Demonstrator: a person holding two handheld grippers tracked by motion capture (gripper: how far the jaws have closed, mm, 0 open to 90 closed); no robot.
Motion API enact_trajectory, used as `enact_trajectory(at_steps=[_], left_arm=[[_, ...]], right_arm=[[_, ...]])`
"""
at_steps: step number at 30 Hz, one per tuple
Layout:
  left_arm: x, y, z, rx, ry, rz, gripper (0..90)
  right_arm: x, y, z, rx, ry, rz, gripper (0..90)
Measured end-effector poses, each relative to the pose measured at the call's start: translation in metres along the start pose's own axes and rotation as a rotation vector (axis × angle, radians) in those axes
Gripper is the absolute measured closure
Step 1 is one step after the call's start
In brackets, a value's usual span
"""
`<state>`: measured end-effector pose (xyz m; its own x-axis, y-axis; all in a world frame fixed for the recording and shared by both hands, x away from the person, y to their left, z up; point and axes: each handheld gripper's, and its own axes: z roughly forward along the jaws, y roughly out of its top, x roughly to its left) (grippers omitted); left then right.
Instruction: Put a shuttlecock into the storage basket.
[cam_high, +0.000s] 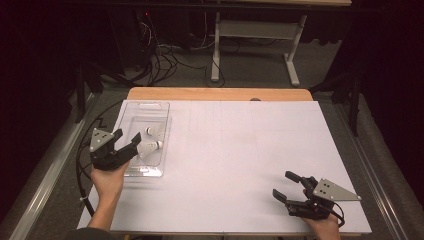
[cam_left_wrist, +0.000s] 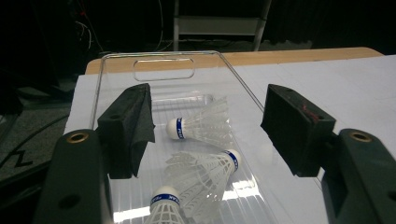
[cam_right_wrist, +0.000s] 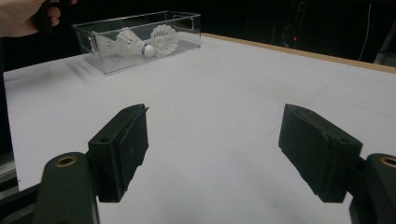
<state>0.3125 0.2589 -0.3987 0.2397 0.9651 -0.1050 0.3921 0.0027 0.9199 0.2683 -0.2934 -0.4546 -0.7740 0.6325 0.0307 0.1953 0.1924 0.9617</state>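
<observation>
A clear plastic bin (cam_high: 143, 137) stands at the left of the white table (cam_high: 240, 150). White shuttlecocks with blue bands lie in it: one farther back (cam_left_wrist: 201, 126), one in the middle (cam_left_wrist: 205, 170), one nearest (cam_left_wrist: 164, 210). My left gripper (cam_high: 127, 136) hovers over the bin's near end, its jaws open above the shuttlecocks and touching none. The left gripper view has its own gripper (cam_left_wrist: 210, 112) wide apart over them. My right gripper (cam_high: 283, 184) rests low at the table's front right, open with nothing between its fingers (cam_right_wrist: 126, 149).
The bin (cam_right_wrist: 140, 39) and the other hand (cam_right_wrist: 21, 16) lie far off in the right gripper view. The table's wooden back edge (cam_high: 220, 94) borders a dark floor with cables (cam_high: 160, 60) and a white frame (cam_high: 255, 45).
</observation>
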Motion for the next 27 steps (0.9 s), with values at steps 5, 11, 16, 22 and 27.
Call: enact_trajectory(at_steps=[5, 11, 16, 22, 27], left_arm=[[0.0, -0.002, -0.006, -0.007, -0.005, 0.003, 33.8], [0.001, -0.006, -0.014, -0.01, -0.008, 0.002, 33.4], [0.002, -0.01, -0.019, -0.012, -0.015, -0.002, 33.1], [0.002, -0.016, -0.025, -0.012, -0.017, -0.004, 32.9], [0.002, -0.02, -0.03, -0.016, -0.022, -0.002, 32.8]], right_arm=[[0.0, 0.0, 0.0, 0.0, 0.0, -0.001, 24.4], [0.001, 0.0, 0.0, -0.001, 0.0, -0.003, 24.4], [0.001, 0.0, 0.001, 0.001, -0.001, -0.004, 24.4], [0.001, 0.0, 0.001, 0.001, 0.0, -0.006, 24.4], [0.001, 0.0, 0.001, 0.002, 0.001, -0.007, 24.4]])
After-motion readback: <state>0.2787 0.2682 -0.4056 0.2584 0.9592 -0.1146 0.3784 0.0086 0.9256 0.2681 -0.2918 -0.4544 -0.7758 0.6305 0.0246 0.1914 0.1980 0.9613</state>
